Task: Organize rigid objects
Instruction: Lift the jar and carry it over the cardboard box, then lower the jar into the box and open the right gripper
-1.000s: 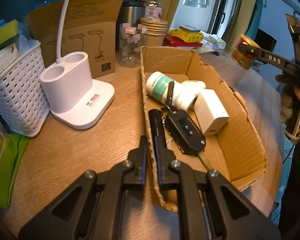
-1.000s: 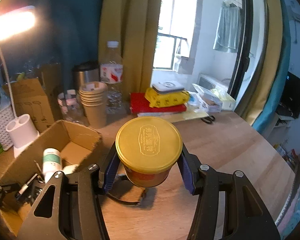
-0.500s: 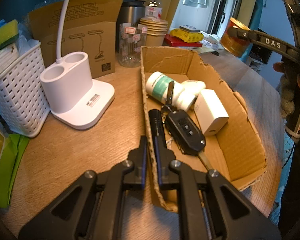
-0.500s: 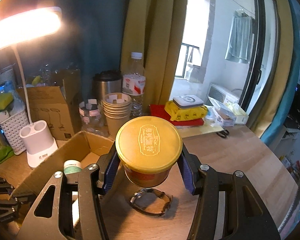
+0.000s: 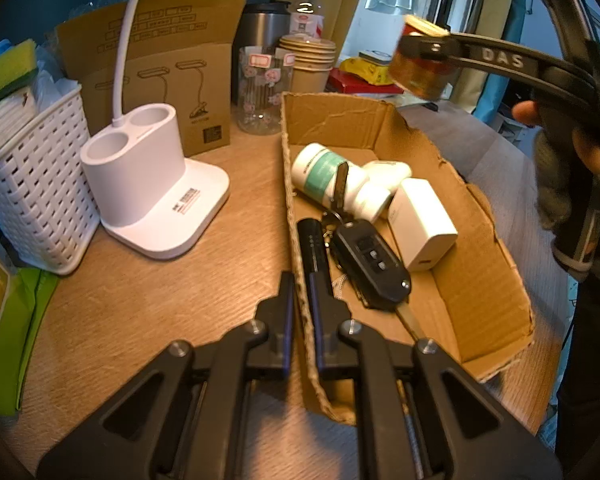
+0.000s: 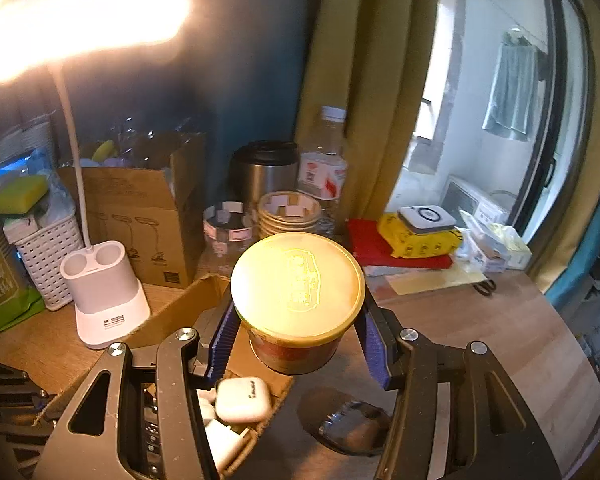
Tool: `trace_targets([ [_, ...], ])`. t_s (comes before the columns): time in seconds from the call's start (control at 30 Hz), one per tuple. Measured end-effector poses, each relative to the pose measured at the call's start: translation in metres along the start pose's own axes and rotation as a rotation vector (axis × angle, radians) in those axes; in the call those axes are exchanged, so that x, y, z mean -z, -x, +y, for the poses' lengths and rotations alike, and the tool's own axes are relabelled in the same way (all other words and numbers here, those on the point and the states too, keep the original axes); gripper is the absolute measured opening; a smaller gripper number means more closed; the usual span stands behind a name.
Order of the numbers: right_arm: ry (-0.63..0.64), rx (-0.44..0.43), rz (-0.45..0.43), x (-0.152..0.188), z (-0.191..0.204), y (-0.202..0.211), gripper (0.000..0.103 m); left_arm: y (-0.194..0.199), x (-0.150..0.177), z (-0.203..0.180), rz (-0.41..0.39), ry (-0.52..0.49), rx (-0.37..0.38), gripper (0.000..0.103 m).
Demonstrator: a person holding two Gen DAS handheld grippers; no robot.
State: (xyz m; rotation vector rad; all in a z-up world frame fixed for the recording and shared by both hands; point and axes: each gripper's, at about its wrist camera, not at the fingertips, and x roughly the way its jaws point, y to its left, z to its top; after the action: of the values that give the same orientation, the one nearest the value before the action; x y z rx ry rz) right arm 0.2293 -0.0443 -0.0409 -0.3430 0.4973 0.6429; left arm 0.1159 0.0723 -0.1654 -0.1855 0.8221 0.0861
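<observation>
My right gripper (image 6: 297, 340) is shut on a round tin with a gold lid (image 6: 297, 286) and holds it in the air over the far right corner of the open cardboard box (image 5: 480, 280); the left wrist view shows the tin (image 5: 418, 60) there. The left gripper (image 5: 300, 308) is shut on the box's near left wall. Inside the box lie a white and green bottle (image 5: 320, 172), a black car key (image 5: 374, 260), a black flashlight (image 5: 314, 246), a white charger (image 5: 422, 224) and a white earbud case (image 6: 241, 400).
A white lamp base (image 5: 155, 184), a white basket (image 5: 31, 196) and a brown lamp carton (image 5: 171, 80) stand left of the box. Paper cups (image 5: 310, 60), a glass jar (image 5: 261, 92), a steel flask and a water bottle are behind. A wristwatch (image 6: 352, 428) lies on the table under the tin.
The right gripper has carried the tin leftwards, from over the bare table to above the box's far right corner. The left gripper has kept still on the box wall.
</observation>
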Motion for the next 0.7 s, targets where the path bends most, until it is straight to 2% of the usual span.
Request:
trace_targets([
  [0.3,0.039,-0.044,0.035,-0.003,0.019,-0.025,0.058,0.000,-0.001,0.000,-0.001,0.000,0.000,0.009],
  [0.7,-0.011,-0.130,0.170,0.011,0.014,-0.075,0.058,0.001,-0.001,0.000,0.000,0.000,0.001,0.009],
])
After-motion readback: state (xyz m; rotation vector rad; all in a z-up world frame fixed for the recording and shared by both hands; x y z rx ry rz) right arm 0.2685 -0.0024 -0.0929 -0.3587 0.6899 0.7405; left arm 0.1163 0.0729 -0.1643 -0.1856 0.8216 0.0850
